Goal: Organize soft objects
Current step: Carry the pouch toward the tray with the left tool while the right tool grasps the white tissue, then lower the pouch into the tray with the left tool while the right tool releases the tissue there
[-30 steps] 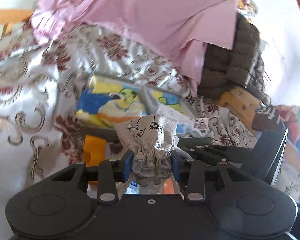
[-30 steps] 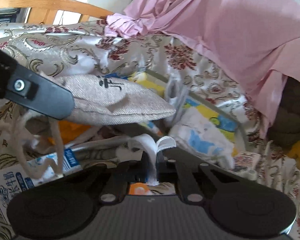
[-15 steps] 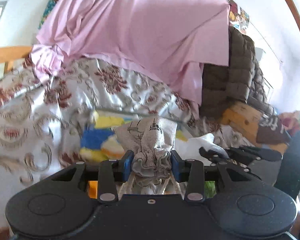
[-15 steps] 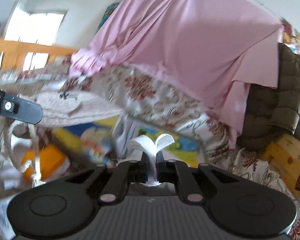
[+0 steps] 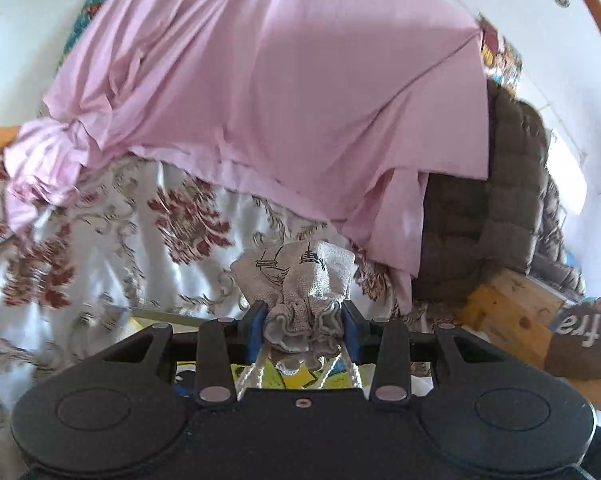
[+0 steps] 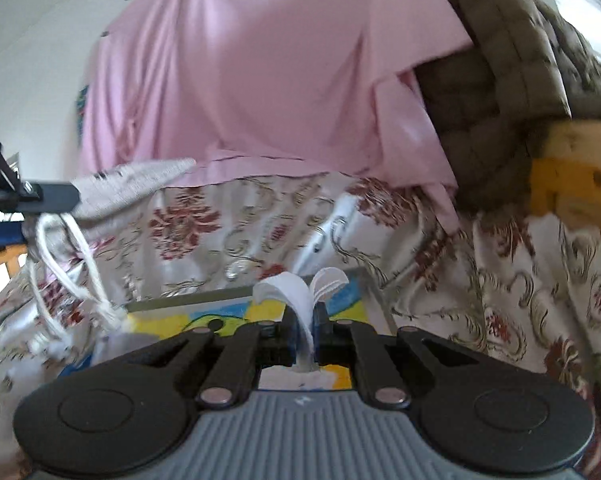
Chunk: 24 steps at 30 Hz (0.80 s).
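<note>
Left gripper (image 5: 303,330) raised, pinching drawstring pouch (image 5: 296,276); right gripper (image 6: 304,334) level, clamping white cloth (image 6: 296,296).

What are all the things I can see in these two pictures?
Drawstring pouch: one, beige with dark ship drawings, clamped at its gathered neck in the left tool.
Pouch cords: white, dangling below the pouch.
White cloth: one, pinched in the right tool.
Tray: one, grey rim, yellow and blue inside, below the tools.
Pink sheet: one, draped at the back.
Floral cover: one, white with red flowers, under the sheet.
Brown quilted cushion: one, right.
Wooden furniture: yellowish, far right.
Left tool: black, shut.
Right tool: black, shut.
</note>
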Motion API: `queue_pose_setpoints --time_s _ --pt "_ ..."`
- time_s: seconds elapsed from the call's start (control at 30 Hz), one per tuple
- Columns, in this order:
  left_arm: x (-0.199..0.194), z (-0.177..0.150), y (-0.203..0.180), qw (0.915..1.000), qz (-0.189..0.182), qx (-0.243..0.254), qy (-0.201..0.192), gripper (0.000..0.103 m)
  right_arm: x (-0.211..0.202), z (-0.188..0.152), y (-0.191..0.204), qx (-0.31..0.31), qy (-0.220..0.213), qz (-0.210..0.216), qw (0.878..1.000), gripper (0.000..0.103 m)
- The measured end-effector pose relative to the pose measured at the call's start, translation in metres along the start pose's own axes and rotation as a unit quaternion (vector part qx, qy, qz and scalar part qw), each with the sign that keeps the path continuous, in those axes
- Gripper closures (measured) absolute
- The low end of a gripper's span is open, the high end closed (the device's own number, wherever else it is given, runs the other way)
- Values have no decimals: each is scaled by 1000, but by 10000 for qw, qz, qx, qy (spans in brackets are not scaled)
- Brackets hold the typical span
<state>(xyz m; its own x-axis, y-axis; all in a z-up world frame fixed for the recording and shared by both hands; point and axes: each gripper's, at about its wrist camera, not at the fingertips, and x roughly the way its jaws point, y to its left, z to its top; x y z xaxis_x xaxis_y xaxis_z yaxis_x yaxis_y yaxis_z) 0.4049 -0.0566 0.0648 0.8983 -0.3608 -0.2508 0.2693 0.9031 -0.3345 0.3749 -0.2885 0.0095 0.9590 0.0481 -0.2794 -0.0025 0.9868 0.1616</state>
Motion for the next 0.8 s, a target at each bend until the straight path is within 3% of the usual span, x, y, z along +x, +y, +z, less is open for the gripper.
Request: queue_pose_setpoints --time_s 0.27,0.63,0.73,0.8 --pt "55 -34 -10 9979 72 -30 645 62 25 3 -17 423 558 61 9975 93" --pt "68 -53 -1 9917 462 -244 1173 60 35 -9 -31 927 1110 -25 9895 81" --pt "65 -55 3 9908 510 -326 1211 60 34 -10 -35 1102 1131 32 9874 70" --pt "61 -54 2 9907 519 -329 1214 53 31 -8 -36 1132 1082 48 9876 58"
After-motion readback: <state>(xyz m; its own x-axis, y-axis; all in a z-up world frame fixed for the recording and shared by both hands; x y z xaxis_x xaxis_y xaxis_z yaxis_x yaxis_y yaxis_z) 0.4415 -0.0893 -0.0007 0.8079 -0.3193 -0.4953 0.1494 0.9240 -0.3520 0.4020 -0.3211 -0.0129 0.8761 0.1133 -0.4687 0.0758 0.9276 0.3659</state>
